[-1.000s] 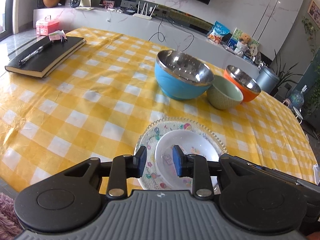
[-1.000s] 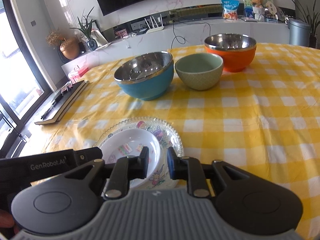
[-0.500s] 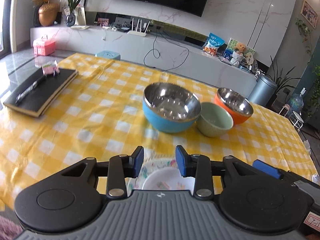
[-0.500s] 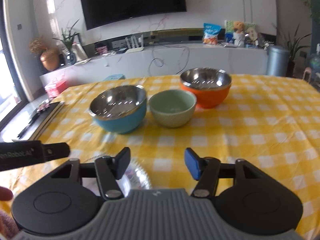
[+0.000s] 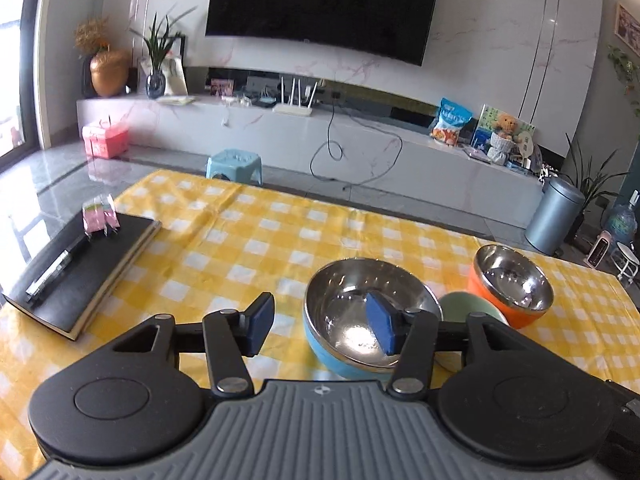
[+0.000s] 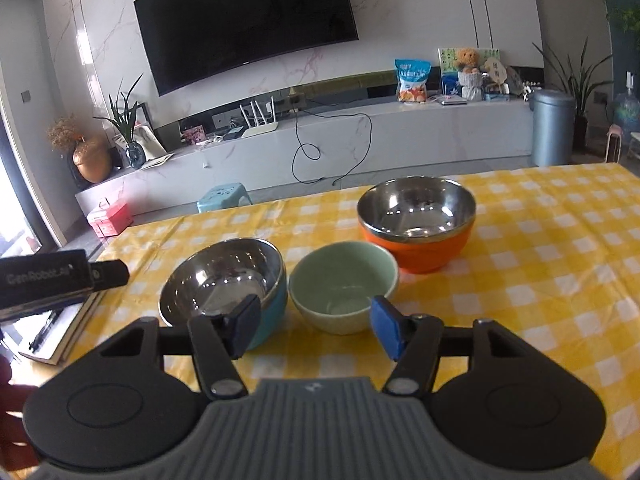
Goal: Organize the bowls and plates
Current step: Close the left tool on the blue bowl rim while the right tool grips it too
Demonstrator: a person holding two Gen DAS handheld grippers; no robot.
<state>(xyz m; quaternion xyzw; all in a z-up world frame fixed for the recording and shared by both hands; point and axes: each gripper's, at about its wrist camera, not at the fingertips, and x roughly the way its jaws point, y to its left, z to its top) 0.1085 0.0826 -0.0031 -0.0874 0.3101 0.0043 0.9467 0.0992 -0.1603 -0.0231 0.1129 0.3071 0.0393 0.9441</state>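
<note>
1. Just ahead of my left gripper (image 5: pixel 320 324), the blue bowl (image 5: pixel 340 364) with its steel lining stands upright on the yellow checked tablecloth (image 5: pixel 248 240); the right-hand pad overlaps its rim in the left wrist view without pressing on it.
2. Ahead of my right gripper (image 6: pixel 316 330), the green bowl (image 6: pixel 343 298) sits between the blue bowl (image 6: pixel 224 284) on its left and the orange bowl (image 6: pixel 416 224) farther off to the right, the three close together in a diagonal row.
3. My left gripper has just been opening; its jaws stand apart with nothing clamped between them.
4. My right gripper likewise has parted jaws, opened within the last moment, and holds nothing.
5. Well to the left of the left gripper, a black notebook (image 5: pixel 80 264) lies flat with a pen (image 5: pixel 52 272) on its cover.
6. Beyond the table, a long white console (image 6: pixel 360 140) runs under a wall-mounted television (image 6: pixel 248 20).
</note>
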